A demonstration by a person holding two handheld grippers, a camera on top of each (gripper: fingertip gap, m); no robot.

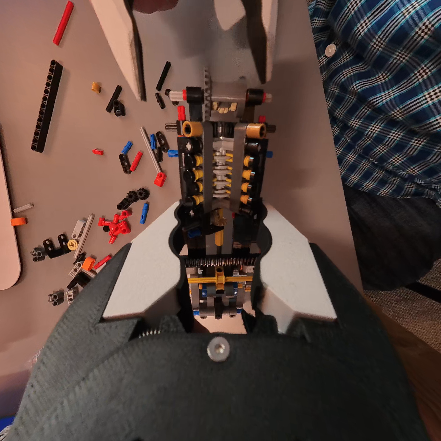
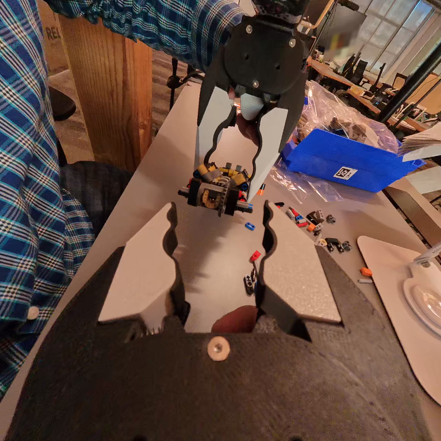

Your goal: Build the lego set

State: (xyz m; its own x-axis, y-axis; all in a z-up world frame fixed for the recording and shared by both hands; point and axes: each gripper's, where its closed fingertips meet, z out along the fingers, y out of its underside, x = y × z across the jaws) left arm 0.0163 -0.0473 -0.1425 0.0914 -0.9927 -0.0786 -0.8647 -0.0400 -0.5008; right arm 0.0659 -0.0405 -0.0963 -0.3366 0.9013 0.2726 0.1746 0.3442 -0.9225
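My left gripper (image 1: 220,214) is shut on a partly built lego model (image 1: 222,167) of black, grey and yellow parts, and holds it over the table. The model has a gear and axle end (image 1: 218,97) pointing away from me. In the right wrist view the left gripper (image 2: 224,188) comes down from above and holds the same model (image 2: 214,191). My right gripper (image 2: 218,207) is open and empty, just short of the model's gear end. Its two fingers also show at the top of the left wrist view (image 1: 202,78), open on either side of the model's far end.
Loose lego pieces lie on the table: a long black beam (image 1: 46,106), a red axle (image 1: 63,22), red connectors (image 1: 115,226), a blue link (image 2: 249,225). A blue bin (image 2: 346,160) and plastic bags stand at the back. A person in a plaid shirt (image 1: 381,95) sits beside the table. A white plate (image 2: 424,305) lies at the right. Spacing between my two grippers at the tips: around 7 centimeters. From either gripper's tips it is about 20 centimeters to the long black beam (image 1: 46,106).
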